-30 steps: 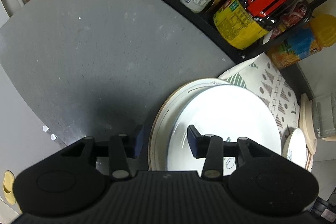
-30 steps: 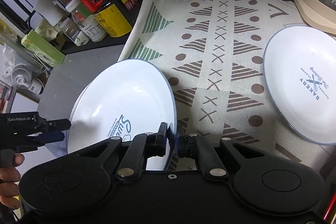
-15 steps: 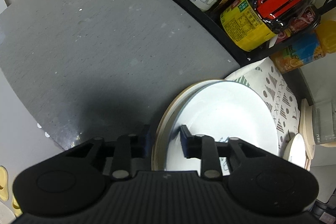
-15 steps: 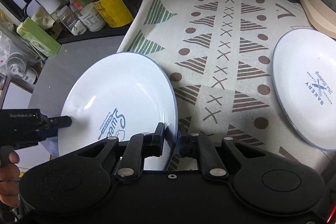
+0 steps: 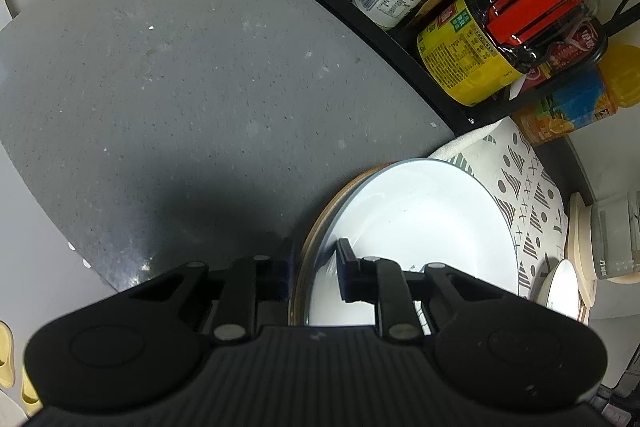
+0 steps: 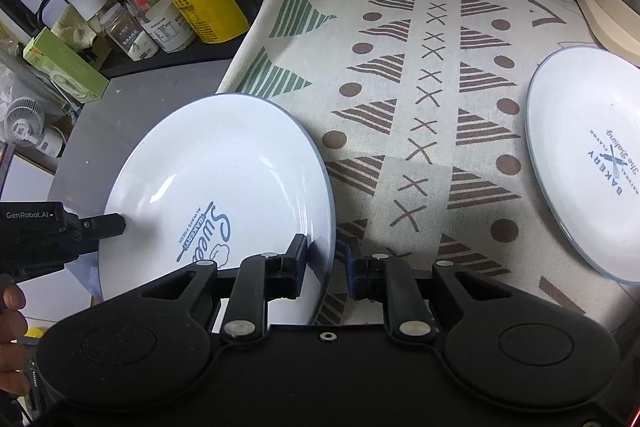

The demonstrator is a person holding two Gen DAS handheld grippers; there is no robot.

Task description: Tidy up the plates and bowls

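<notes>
White enamel plate [image 6: 216,183] with a blue rim sits lower left in the right wrist view, tilted, half on the grey desk [image 5: 160,75] and half on the patterned cloth [image 6: 420,75]. We see the left gripper [image 5: 314,273] has been closing: its pads now straddle the plate's near rim, one on the inner face, and look clamped on it, with a brown-rimmed plate [image 5: 320,223] just under that edge. Right gripper [image 6: 327,263] has been opening; its jaws stand slightly apart around the plate's rim at lower centre, a gap shows on the right pad, so we judge it let go. Looks like a hand-over from right to left. Second plate [image 6: 588,163] lies flat at the right edge of the cloth, well apart. We judge the task early: no finished stack, this plate not yet settled, second plate left to collect
</notes>
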